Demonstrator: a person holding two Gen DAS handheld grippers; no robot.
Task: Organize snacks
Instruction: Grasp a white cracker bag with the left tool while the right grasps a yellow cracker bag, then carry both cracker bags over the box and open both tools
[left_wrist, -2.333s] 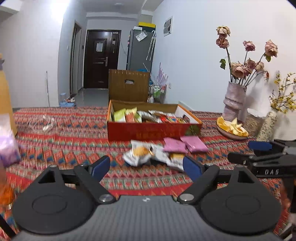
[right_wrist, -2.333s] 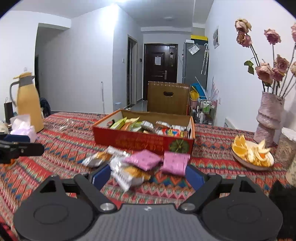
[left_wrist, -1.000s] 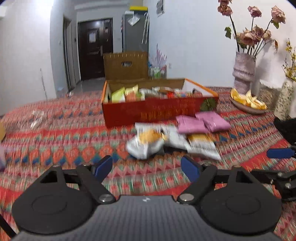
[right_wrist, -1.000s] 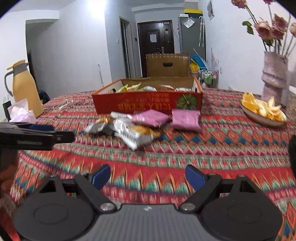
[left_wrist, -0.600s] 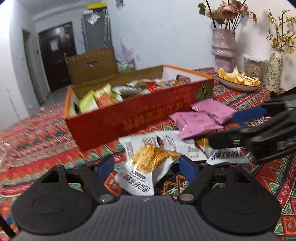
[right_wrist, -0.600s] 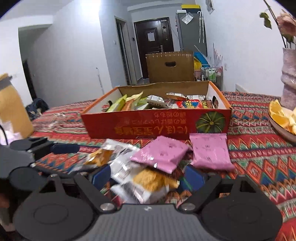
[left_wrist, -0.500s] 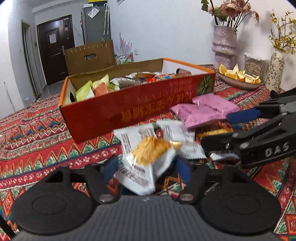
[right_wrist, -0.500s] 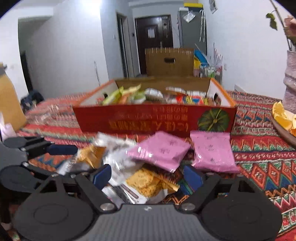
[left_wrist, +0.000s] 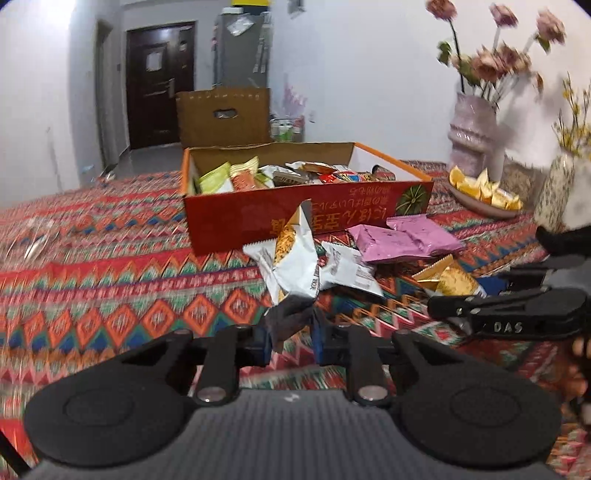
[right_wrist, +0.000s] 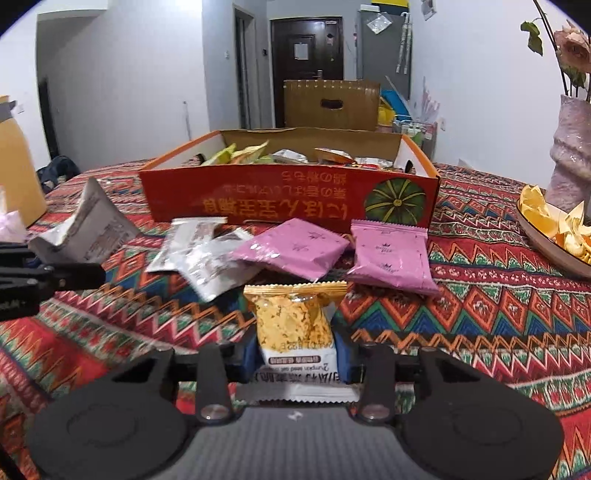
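Both grippers, left (left_wrist: 291, 341) and right (right_wrist: 295, 360), tilt downward, jaws pinching snack packets.

The left gripper (left_wrist: 291, 341) is matte black, with two round discs at the lower frame, silver screws and blue pads. The right gripper (right_wrist: 295, 356) looks the same; white letters "DAS" mark its side.

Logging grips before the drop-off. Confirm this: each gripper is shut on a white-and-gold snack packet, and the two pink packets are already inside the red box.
Wrong on the pink packets: they lie on the tablecloth in front of the red box, as the right wrist view shows. Left gripper and right gripper are each shut on a white-and-gold snack packet.
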